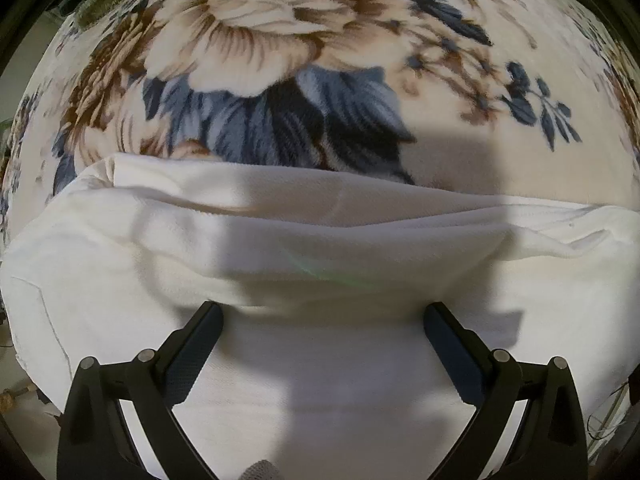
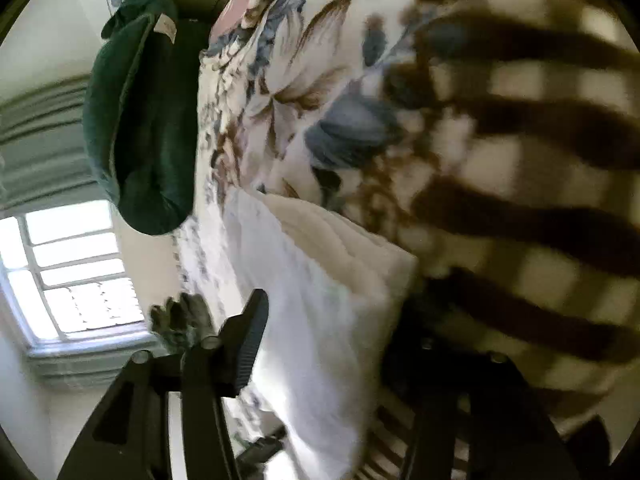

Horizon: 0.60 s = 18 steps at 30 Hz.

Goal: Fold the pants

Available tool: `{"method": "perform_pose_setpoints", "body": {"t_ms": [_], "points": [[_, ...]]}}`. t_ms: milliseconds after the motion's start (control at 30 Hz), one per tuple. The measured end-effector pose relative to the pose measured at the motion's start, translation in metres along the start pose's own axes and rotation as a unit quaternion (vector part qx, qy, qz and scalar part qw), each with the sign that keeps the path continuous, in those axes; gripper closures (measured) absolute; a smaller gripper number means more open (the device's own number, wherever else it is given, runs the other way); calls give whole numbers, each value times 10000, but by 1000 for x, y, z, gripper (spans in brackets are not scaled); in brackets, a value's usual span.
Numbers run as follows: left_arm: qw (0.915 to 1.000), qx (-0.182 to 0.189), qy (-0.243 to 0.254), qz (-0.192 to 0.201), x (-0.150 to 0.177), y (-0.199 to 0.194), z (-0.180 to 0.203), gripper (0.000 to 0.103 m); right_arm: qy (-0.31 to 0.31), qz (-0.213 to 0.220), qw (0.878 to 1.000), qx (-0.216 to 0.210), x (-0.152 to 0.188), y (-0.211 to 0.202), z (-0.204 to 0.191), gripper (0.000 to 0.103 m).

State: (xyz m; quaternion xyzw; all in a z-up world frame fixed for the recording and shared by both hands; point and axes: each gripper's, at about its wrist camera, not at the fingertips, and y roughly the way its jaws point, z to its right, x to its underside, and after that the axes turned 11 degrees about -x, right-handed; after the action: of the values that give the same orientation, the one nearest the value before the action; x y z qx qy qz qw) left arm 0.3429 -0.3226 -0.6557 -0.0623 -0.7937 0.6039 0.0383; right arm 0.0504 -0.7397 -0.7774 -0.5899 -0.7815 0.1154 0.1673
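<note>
White pants [image 1: 304, 240] lie folded in layers on a floral blanket [image 1: 280, 40]. My left gripper [image 1: 322, 320] is open just above the near part of the pants, its two black fingers [image 1: 192, 352] wide apart with white cloth between them. In the right wrist view the pants [image 2: 320, 288] show as a stacked folded edge. My right gripper [image 2: 332, 320] is open, tilted sideways, with the folded edge between its fingers; the left finger [image 2: 248, 340] is clear, the right one is dark and blurred in shadow.
A dark green cushion [image 2: 140, 120] sits at the blanket's far edge. A window [image 2: 68, 272] and grey blind lie beyond it. Striped shadows fall across the blanket [image 2: 520, 160]. A small plant [image 2: 180, 320] stands by the window.
</note>
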Motion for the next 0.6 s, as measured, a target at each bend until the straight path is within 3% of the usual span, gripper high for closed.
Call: {"method": "perform_pose_setpoints", "body": {"t_ms": [33,67,133,267,400,600], "points": [[10000,5,-7,0,0,-2,1,0,-89,122,9998,-85,-1,0,-4,51],[10000,1,-2,3,0,-2,1,0,-189,236,9995,-45,-2,1,-9,67],[10000,12,-6,15,0,0,0,0,-497,323,9978,305,0,3,-27,85],[10000,61,-65,-15,-2,-3,-4,0,-963,402,9920,717,14,5,-56,94],[9983,418,-399,-93,0,-19,-26,0,-1476,389,9864,605,31,11,-110,95],[9936,636,-903,252,13,-57,-80,0,-2353,-17,9712,375,101,20,-191,95]]}}
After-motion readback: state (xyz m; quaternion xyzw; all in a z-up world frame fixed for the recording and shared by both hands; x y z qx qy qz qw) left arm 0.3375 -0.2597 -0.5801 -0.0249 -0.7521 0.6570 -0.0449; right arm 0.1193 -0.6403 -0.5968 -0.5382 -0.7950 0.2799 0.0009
